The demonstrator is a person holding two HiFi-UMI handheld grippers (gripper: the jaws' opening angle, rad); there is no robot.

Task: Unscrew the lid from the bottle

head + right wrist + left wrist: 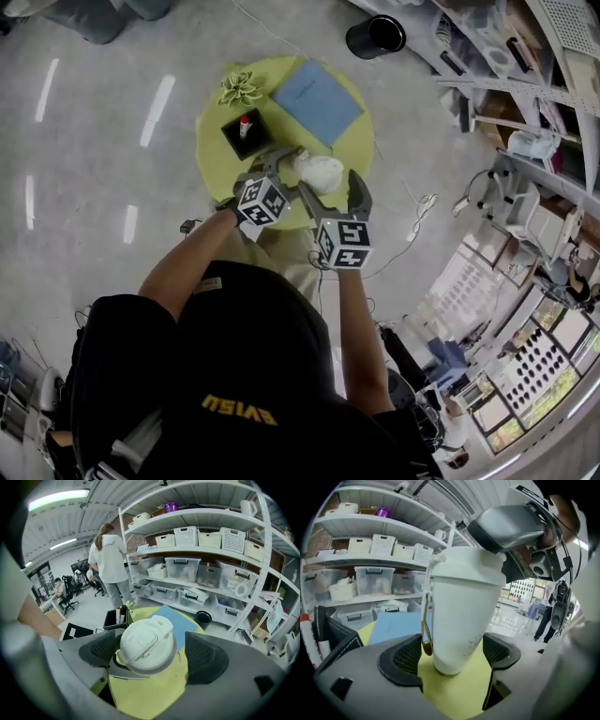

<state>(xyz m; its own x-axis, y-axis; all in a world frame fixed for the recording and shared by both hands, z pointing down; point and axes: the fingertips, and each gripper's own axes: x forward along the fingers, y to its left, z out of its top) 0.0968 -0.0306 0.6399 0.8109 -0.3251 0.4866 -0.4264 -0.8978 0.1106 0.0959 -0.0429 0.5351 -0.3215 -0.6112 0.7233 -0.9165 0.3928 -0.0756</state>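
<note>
A white bottle [319, 172] with a white flip-top lid [146, 644] stands upright on the round yellow table [214, 155]. My left gripper [450, 656] is open around the bottle's lower body [459, 620], with a gap between each pad and the wall. A thin strap loop [425, 634] hangs down the bottle's left side. My right gripper [150, 651] is over the bottle, its jaws open on either side of the lid, the left pad close to it and the right pad apart. From the left gripper view the right gripper [511, 527] sits at the lid's right edge.
On the table lie a blue folder [317, 100], a black box [246, 131] holding a red-capped item, and a green paper flower [239, 89]. A black bin [375, 36] stands on the floor beyond. Shelves with white crates [201, 538] line the back; a person [108, 555] stands there.
</note>
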